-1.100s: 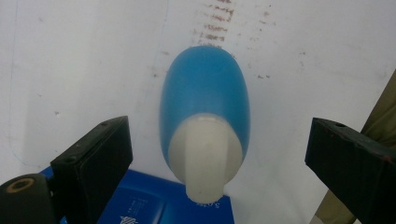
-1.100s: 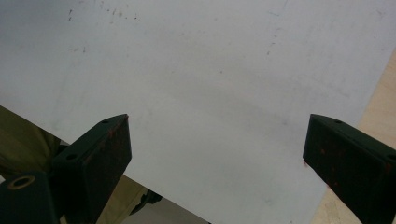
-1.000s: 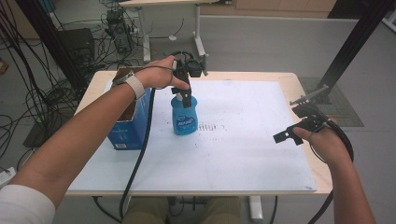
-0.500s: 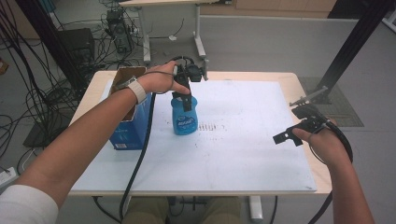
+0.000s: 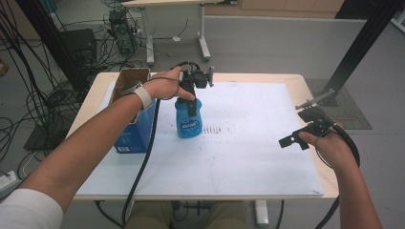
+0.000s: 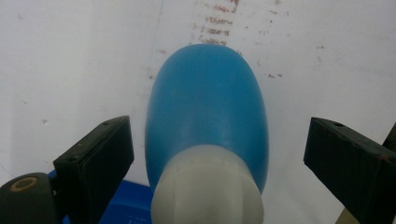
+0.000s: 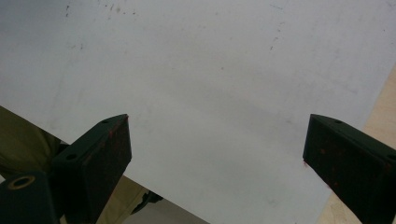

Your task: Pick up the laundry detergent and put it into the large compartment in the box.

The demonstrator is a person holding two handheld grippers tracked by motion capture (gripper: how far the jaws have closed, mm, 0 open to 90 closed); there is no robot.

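The blue bottle (image 5: 189, 120) stands upright on the white sheet (image 5: 248, 143) that covers the bench (image 5: 98, 95), left of the middle of the high view. The left gripper (image 5: 193, 106) hangs over it from above, held by the left hand (image 5: 165, 86), and points down at the bottle's top. In the left gripper view the bottle (image 6: 208, 107) sits in the middle of the frame with its white cap (image 6: 208, 191) at the bottom centre. The two black jaws stand wide apart on either side, with clear gaps to the bottle, so this gripper is released and grasps nothing.

Just left of the bottle in the high view stands a blue cardboard box (image 5: 134, 125), open at the top, near the left edge of the bench. A black cable (image 5: 143, 157) trails from the left gripper down across the sheet toward the bottom of the frame.

The right gripper (image 5: 301, 136) is at the right of the high view, well apart from the bottle, held in the right hand (image 5: 329, 145) above the right side of the sheet. In the right gripper view its jaws are spread wide over the bare white sheet (image 7: 210, 93), released, with nothing between them.
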